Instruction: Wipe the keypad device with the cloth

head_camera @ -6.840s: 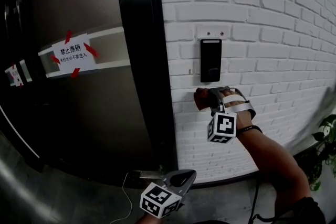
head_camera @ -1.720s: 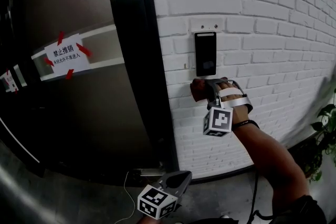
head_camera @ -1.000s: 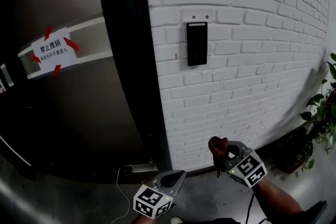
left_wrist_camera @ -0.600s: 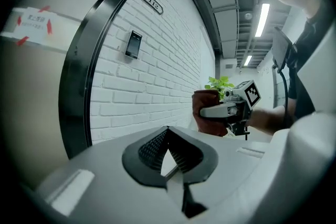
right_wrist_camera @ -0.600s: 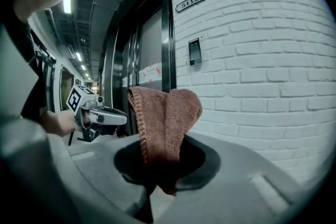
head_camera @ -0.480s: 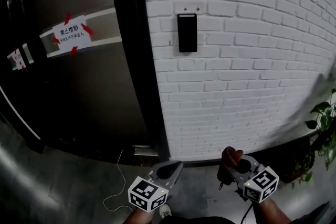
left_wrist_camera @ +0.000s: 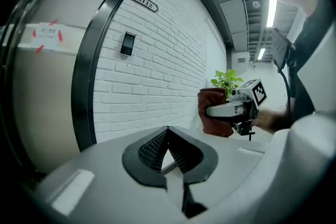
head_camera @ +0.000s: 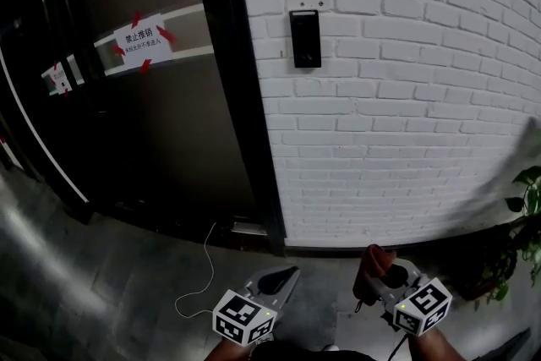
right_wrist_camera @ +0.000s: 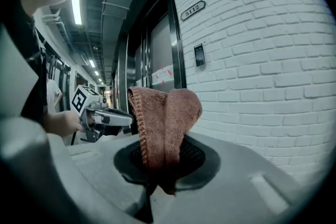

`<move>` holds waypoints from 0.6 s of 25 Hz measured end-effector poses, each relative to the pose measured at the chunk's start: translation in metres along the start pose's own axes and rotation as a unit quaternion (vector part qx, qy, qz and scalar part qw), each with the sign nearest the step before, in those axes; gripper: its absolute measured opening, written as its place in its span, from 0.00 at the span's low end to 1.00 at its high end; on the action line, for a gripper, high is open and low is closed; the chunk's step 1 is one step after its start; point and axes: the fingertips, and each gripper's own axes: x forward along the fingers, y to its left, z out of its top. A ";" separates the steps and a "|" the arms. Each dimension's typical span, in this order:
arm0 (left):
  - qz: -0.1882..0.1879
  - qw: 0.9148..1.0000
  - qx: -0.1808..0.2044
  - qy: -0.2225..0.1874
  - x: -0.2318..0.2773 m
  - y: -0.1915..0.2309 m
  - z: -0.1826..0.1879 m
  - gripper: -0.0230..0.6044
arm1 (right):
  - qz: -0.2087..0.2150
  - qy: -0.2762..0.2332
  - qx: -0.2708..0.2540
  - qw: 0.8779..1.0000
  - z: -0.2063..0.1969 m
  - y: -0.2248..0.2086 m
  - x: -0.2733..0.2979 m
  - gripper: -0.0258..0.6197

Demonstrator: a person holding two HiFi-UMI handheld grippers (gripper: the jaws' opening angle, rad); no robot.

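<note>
The black keypad device [head_camera: 304, 38] hangs on the white brick wall, high up and far from both grippers; it also shows small in the left gripper view [left_wrist_camera: 126, 43] and the right gripper view [right_wrist_camera: 199, 54]. My right gripper [head_camera: 382, 273] is low at the bottom right, shut on a folded reddish-brown cloth [right_wrist_camera: 164, 126] that stands up from its jaws. The cloth shows in the head view [head_camera: 376, 262] too. My left gripper [head_camera: 283, 281] is low at the bottom centre, shut with nothing between its jaws [left_wrist_camera: 167, 150].
A dark door [head_camera: 161, 123] with a black frame [head_camera: 241, 97] stands left of the wall, carrying a taped paper notice [head_camera: 141, 38]. A thin white cable [head_camera: 199, 283] lies on the grey floor. A potted plant [head_camera: 526, 207] is at the right edge.
The right gripper with the cloth has dropped from just below the keypad to low near the floor. The view has pulled back from the wall. The left gripper stays low.
</note>
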 end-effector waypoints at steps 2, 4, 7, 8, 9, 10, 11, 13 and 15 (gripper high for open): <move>-0.007 1.000 0.005 0.001 -0.002 0.000 0.001 0.06 | -0.007 -0.004 -0.001 1.000 -0.001 0.003 -0.002 0.12; -0.013 1.000 0.004 0.000 -0.006 0.005 0.004 0.06 | -0.018 -0.007 -0.001 1.000 -0.002 0.005 -0.002 0.12; -0.020 1.000 0.005 0.004 -0.014 0.020 0.007 0.06 | -0.035 -0.010 0.013 0.999 -0.002 0.012 0.005 0.12; -0.022 1.000 0.008 0.005 -0.018 0.025 0.008 0.06 | -0.039 -0.010 0.015 0.999 -0.003 0.015 0.008 0.12; -0.023 1.000 0.011 0.005 -0.021 0.032 0.009 0.06 | -0.044 -0.011 0.015 0.999 -0.003 0.017 0.012 0.12; -0.024 1.000 0.013 0.006 -0.024 0.039 0.010 0.06 | -0.047 -0.013 0.015 0.999 -0.003 0.020 0.018 0.12; -0.025 1.000 0.016 0.008 -0.027 0.045 0.010 0.06 | -0.049 -0.016 0.016 0.999 -0.003 0.024 0.024 0.12; -0.030 0.999 0.021 0.012 -0.030 0.056 0.009 0.06 | -0.053 -0.025 0.020 0.998 -0.001 0.030 0.034 0.12; -0.040 0.999 0.021 0.011 -0.031 0.060 0.010 0.06 | -0.060 -0.028 0.027 0.997 0.001 0.035 0.039 0.12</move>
